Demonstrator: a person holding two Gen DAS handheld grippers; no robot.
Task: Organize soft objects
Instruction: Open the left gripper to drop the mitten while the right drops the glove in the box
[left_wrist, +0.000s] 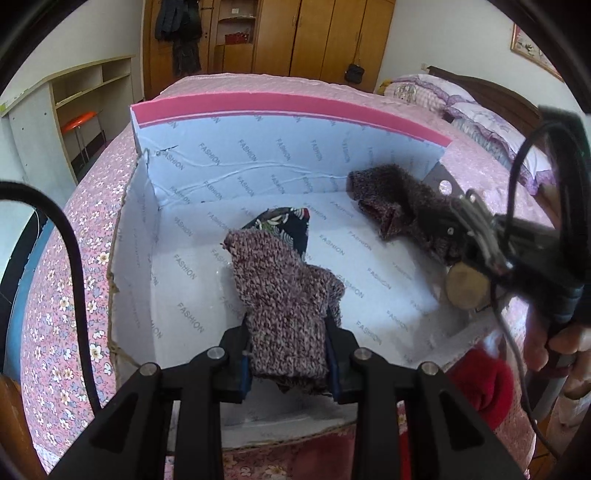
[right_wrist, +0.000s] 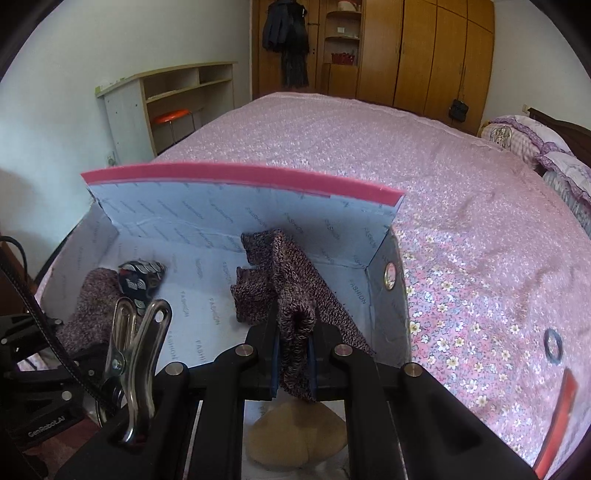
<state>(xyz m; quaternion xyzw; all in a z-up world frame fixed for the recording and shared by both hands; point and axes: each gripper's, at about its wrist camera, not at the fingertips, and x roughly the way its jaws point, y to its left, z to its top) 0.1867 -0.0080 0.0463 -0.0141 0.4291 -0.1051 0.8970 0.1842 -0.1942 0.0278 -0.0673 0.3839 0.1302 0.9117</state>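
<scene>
Left gripper (left_wrist: 290, 345): your jaws are part-way apart and clamped on one end of a mottled purple knit sock (left_wrist: 280, 291); the free end drapes forward over the box floor, reaching a dark patterned cloth (left_wrist: 286, 225).

Right gripper (right_wrist: 293, 349): your jaws are nearly together, pinching a bunched fold of a second knit sock (right_wrist: 280, 280) of the same mottled purple. Its loose end lies against the far wall, toward the right corner.

Container: an open cardboard box (right_wrist: 207, 218), lined in pale blue paper printed FASHION, resting on a bed (right_wrist: 461, 206) with a pink floral cover. Its raised lid flap, with a pink edge, stands upright at the back. Contents: both socks and the patterned cloth, left of centre. A tan rounded item (right_wrist: 299, 439) sits at the near edge below your right gripper; you cannot tell what it is.

Edges and room: bare floor lies between the two socks. The right wall has a metal-ringed hole (right_wrist: 389, 275). A steel clip (right_wrist: 135, 350) stands by your right gripper. The bed surface right of the box is mostly open.
</scene>
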